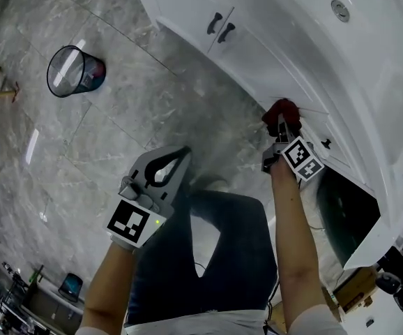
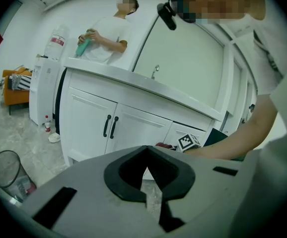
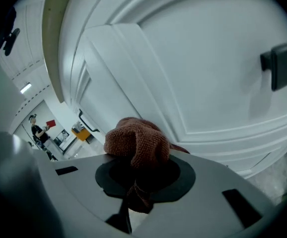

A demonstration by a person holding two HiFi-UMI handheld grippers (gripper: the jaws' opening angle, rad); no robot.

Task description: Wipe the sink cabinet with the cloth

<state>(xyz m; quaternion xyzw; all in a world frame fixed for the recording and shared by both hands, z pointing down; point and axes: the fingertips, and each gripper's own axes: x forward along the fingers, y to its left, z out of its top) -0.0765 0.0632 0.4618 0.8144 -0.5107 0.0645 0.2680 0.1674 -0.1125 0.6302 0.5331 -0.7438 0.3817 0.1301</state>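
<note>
A rust-red cloth is bunched in my right gripper, which is shut on it and presses it against the white sink cabinet just below the counter's edge. In the right gripper view the cloth bulges out of the right gripper and touches a panelled cabinet front close to a black handle. My left gripper hangs over the floor, away from the cabinet, shut with nothing in it. The left gripper faces the cabinet from a distance.
A mesh waste bin stands on the marble floor at the left. One cabinet door hangs open at the right, showing a dark inside. Two black door handles lie further along. A person stands behind the counter beside a water dispenser.
</note>
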